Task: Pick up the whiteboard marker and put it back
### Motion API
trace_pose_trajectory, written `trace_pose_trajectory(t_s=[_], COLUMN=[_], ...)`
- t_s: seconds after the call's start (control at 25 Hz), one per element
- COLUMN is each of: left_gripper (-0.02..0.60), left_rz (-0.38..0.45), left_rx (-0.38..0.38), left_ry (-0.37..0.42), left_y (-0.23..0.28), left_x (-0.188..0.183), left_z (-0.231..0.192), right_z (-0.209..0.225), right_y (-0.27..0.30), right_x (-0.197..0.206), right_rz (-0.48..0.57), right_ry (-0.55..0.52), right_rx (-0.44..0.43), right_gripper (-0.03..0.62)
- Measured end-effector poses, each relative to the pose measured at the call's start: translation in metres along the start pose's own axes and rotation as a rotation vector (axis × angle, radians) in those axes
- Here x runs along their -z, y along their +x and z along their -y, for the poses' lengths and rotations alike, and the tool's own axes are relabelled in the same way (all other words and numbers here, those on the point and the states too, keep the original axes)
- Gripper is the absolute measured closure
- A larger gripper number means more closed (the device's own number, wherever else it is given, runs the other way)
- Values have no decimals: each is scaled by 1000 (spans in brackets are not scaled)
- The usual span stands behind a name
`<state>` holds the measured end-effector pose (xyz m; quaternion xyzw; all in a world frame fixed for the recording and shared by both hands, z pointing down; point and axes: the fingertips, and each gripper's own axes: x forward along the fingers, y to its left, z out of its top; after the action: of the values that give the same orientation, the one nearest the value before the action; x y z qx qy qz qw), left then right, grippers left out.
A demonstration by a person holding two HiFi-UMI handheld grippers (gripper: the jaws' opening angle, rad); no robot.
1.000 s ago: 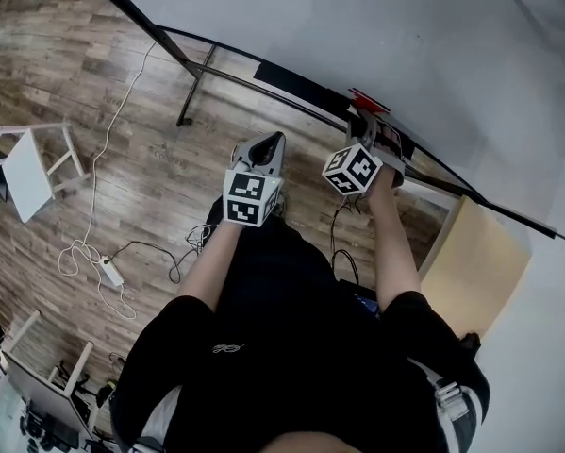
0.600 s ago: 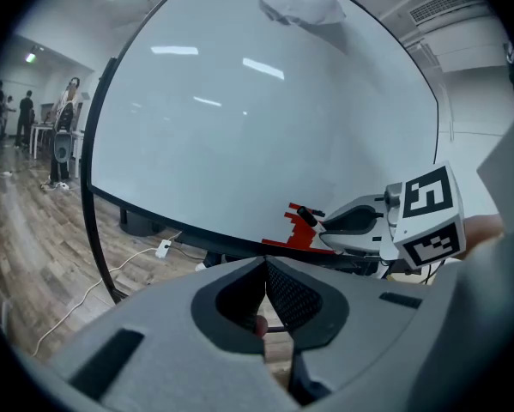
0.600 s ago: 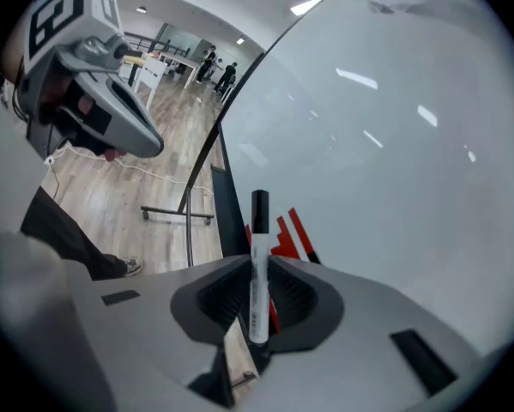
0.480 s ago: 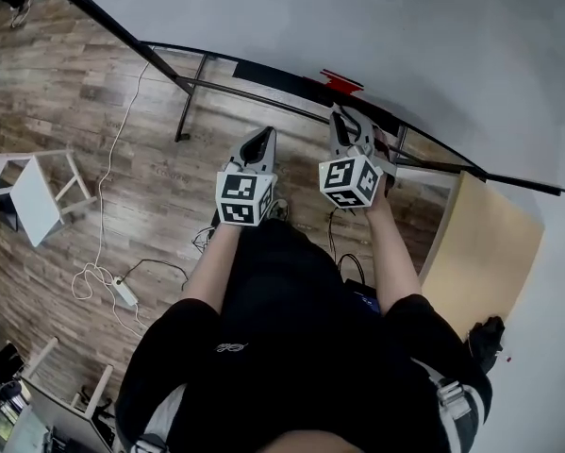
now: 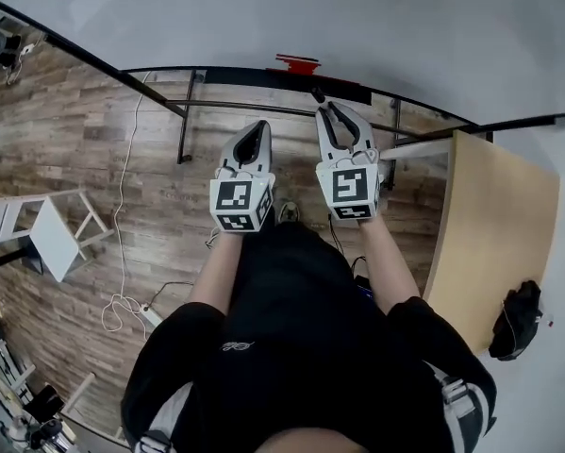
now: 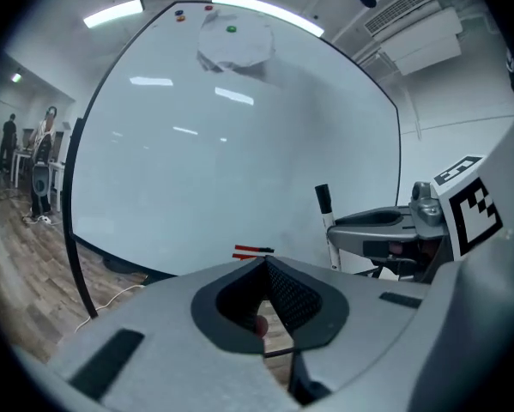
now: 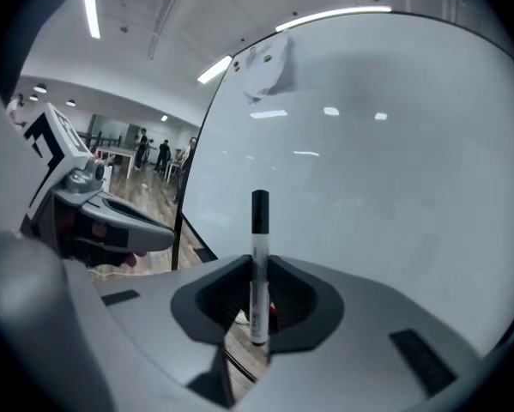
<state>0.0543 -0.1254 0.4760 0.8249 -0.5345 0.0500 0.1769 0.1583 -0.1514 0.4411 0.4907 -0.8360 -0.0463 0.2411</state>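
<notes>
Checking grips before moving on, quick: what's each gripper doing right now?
Left gripper: shut, nothing between its jaws.
Right gripper: shut on the marker.

Black short-sleeved shirt (image 5: pixel 291 338) worn, grey left hand-held gripper (image 5: pixel 260 125), grey right hand-held gripper (image 5: pixel 334 113), black-and-white marker cubes (image 5: pixel 237 204) fitted

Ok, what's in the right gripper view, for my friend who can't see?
The right claw pinches a whiteboard marker upright, black cap on top, in front of a big whiteboard. The left claw shows at the left side.
</notes>
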Motion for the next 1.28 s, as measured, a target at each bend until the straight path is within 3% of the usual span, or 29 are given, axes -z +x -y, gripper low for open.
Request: trace_pose_trajectory(t_s=[0.32, 0.56, 0.8, 1.0, 1.28], left_gripper=[575, 575, 575, 575, 575], left_rz=[76, 50, 67, 76, 113], left_rx=[10, 7, 72, 109, 75], left_ry=[29, 52, 120, 181, 162], left_y=[-39, -56, -59, -65, -73], left_x=[-4, 3, -15, -26, -47], left_z=[57, 74, 95, 97, 73], right_z=[10, 11, 26, 17, -2], right_y=[-85, -129, -162, -165, -150], right_x=[15, 22, 17, 12, -22], right_rz=[117, 205, 320, 318, 343], right_ry=[110, 262, 462, 482, 426], right_rx=[70, 100, 166, 193, 141], right_gripper=[540, 540, 540, 540, 540])
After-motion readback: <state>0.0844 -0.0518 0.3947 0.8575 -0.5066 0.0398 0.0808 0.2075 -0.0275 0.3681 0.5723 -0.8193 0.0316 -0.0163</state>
